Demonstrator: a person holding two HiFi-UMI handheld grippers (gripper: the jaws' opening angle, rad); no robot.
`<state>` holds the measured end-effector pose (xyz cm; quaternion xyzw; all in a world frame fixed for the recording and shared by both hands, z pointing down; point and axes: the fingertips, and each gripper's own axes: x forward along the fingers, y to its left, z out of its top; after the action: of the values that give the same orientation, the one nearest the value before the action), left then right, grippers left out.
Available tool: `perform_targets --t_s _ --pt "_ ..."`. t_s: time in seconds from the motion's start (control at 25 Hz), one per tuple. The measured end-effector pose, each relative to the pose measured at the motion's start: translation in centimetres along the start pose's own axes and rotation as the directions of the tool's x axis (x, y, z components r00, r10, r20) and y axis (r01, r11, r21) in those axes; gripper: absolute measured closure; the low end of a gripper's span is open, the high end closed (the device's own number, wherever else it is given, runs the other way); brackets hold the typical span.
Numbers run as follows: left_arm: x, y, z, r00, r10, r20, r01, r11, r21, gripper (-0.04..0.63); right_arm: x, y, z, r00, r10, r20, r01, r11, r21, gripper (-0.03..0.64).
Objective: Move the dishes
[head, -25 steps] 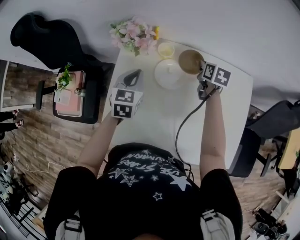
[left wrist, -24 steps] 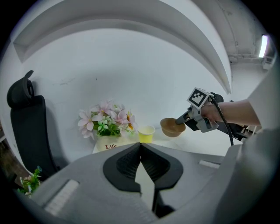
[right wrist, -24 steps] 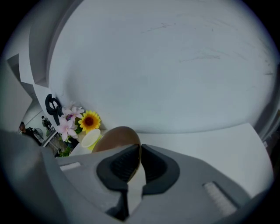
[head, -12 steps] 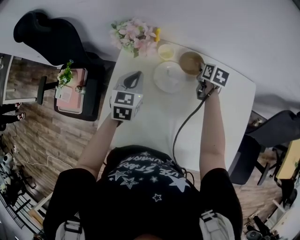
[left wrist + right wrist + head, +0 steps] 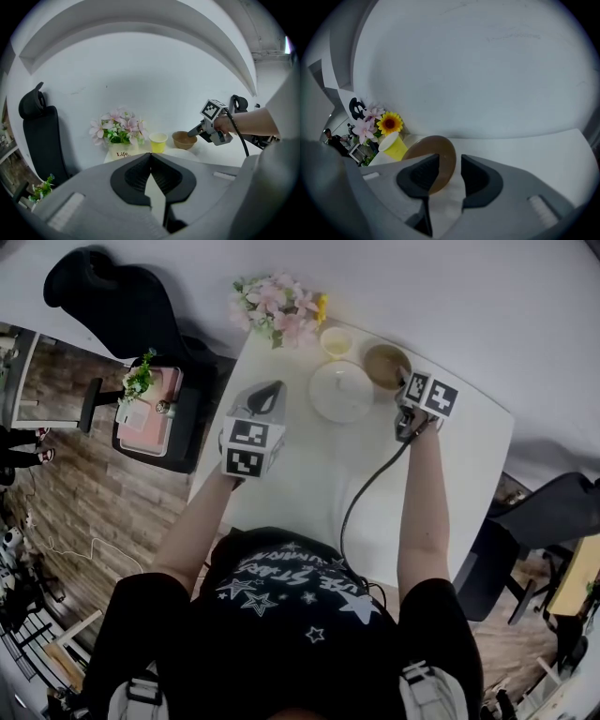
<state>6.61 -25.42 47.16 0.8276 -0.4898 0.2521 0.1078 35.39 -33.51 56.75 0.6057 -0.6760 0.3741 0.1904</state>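
Observation:
A brown bowl (image 5: 382, 365) stands on the white table (image 5: 319, 474) at the far right, next to a white plate (image 5: 341, 390) and a small yellow cup (image 5: 336, 340). My right gripper (image 5: 401, 381) is at the bowl's near rim. In the right gripper view the bowl (image 5: 440, 154) has its edge between the jaws of that gripper (image 5: 450, 161); they have just been opening and stand apart, not pressing on it. My left gripper (image 5: 267, 395) hovers over the table's left side, left of the plate. Its jaws meet at the tips (image 5: 150, 154) with nothing between them.
Pink flowers (image 5: 279, 310) in a pot stand at the table's far left corner, beside the cup. A black office chair (image 5: 103, 301) and a small plant stand (image 5: 148, 409) are left of the table. Another dark chair (image 5: 553, 507) is at the right.
The head view has drifted a little. The right gripper stays at the bowl's rim and the left gripper keeps its place over the table.

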Motion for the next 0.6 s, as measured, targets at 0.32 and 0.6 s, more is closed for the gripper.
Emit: perform_targets --t_s 0.32,0.6 --pt "-2.8 -1.2 0.7 0.998 0.04 0.048 -0.04 0.999 0.004 0.586 -4.3 1.1 2.0 0.994 0.029 0.105 -0.022 0.998 -0.066 0.464" --pt "-6.1 -1.7 0.9 0.994 0.052 0.098 -0.052 0.999 0.002 0.586 -9.7 4.2 3.0 0.969 0.053 0.24 -0.015 0.987 -0.157 0.465"
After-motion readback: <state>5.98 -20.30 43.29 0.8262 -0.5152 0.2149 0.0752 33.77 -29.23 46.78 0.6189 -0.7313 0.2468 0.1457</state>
